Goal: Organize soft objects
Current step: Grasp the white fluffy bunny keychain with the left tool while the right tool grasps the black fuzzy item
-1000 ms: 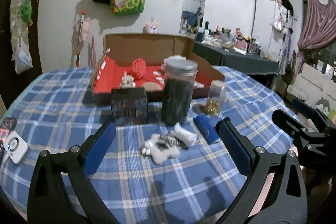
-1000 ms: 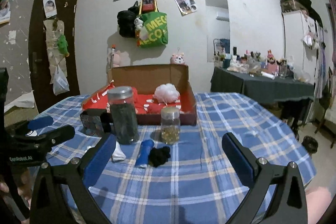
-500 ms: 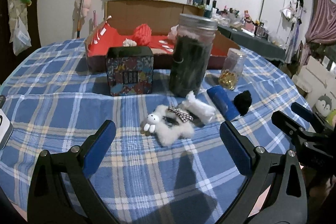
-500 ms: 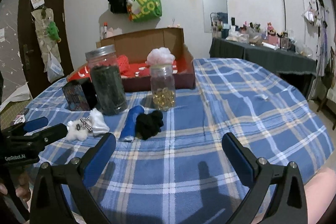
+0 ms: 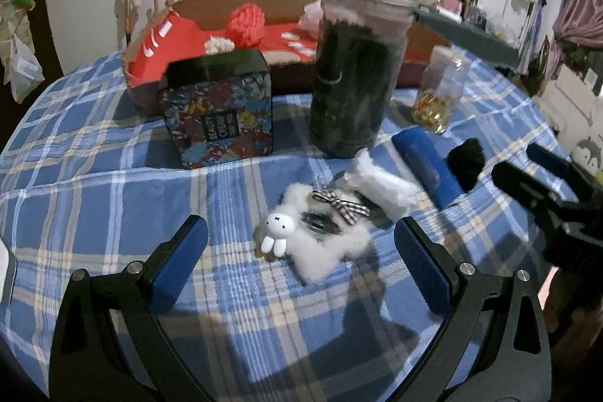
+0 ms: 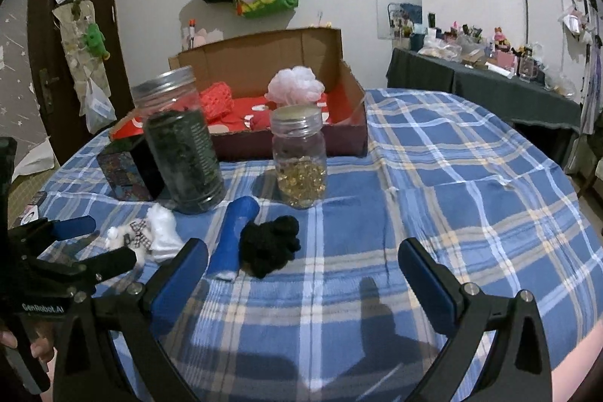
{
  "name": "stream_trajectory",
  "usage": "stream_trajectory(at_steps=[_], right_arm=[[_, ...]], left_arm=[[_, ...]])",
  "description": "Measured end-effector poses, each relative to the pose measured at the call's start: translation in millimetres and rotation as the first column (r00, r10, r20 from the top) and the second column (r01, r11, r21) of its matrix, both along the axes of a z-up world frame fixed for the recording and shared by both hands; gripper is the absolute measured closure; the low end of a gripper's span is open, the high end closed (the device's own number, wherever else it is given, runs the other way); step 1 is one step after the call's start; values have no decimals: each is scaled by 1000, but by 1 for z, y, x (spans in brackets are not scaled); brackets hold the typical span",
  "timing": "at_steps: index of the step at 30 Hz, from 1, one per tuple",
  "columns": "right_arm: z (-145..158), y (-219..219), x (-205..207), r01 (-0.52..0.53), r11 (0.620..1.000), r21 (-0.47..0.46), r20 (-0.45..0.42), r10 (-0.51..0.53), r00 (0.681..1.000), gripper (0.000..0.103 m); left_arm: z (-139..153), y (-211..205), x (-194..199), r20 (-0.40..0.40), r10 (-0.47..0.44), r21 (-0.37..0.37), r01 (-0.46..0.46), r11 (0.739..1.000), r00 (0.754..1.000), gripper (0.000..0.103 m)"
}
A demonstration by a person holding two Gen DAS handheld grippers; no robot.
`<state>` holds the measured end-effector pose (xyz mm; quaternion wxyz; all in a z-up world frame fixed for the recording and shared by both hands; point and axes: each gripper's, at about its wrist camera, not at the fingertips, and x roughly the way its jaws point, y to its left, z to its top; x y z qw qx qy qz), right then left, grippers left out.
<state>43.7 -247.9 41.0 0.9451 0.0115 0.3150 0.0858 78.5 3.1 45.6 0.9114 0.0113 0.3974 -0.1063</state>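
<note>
1. Sitting at the back of the desk [image 6: 452,213], the cardboard box [image 6: 354,123] holds a red knit ball [image 5: 247,23] and a pink pouf [image 6: 296,87].
2. Tall jar [image 5: 358,70] is packed with dark stuff; small jar [image 6: 299,161] holds golden beads.
3. White fluffy bunny toy [image 5: 320,240] lies just ahead of the left gripper [image 5: 299,268], fingers spread, empty.
4. Right gripper [image 6: 303,275] is released too, near the black fuzzy thing [image 6: 271,243].

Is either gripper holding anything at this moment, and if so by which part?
Nothing is held. The left gripper is open above the white fluffy bunny charm; the right gripper is open near the black pom-pom.
</note>
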Motion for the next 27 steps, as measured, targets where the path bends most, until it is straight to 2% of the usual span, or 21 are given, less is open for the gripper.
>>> stream_trajectory(at_steps=[3, 5, 7, 9, 10, 11, 12, 14, 17, 22, 27], right_arm=[[-3, 2, 12, -4, 1000, -16, -33, 4, 999, 1], [-6, 3, 21, -18, 1000, -12, -64, 17, 998, 7], [-10, 4, 29, -28, 1000, 2, -90, 28, 996, 9], [-14, 4, 33, -40, 999, 13, -106, 41, 993, 22], [-16, 4, 35, -57, 998, 27, -119, 60, 991, 41], [-19, 4, 37, -85, 995, 58, -134, 92, 987, 61], [-20, 5, 38, -109, 990, 87, -144, 121, 982, 69], [-17, 7, 33, -115, 990, 78, -118, 124, 985, 69], [-8, 12, 23, -139, 988, 60, -74, 144, 987, 69], [7, 19, 15, -178, 981, 70, -40, 181, 983, 69], [12, 22, 12, -188, 979, 79, -29, 191, 981, 69]], left_arm=[[-6, -1, 11, -47, -10, 16, 11, 1000, 999, 2], [-10, -1, 18, -74, -20, 15, 21, 1000, 997, 3], [-11, -2, 21, -77, -34, 19, 35, 999, 996, 8], [-11, -3, 22, -72, -57, 9, 58, 998, 996, 29], [-10, -3, 21, -66, -68, 6, 68, 998, 996, 36], [-10, -3, 19, -54, -75, 9, 75, 997, 996, 52], [-9, -3, 19, -49, -78, 10, 78, 997, 996, 55], [-6, 0, 17, -43, -88, -12, 88, 996, 995, 60], [-1, 6, 17, -44, -91, -53, 89, 995, 995, 61], [14, 10, 15, -12, -96, -68, 95, 993, 995, 61], [18, 7, 12, 3, -111, -52, 111, 992, 994, 61]])
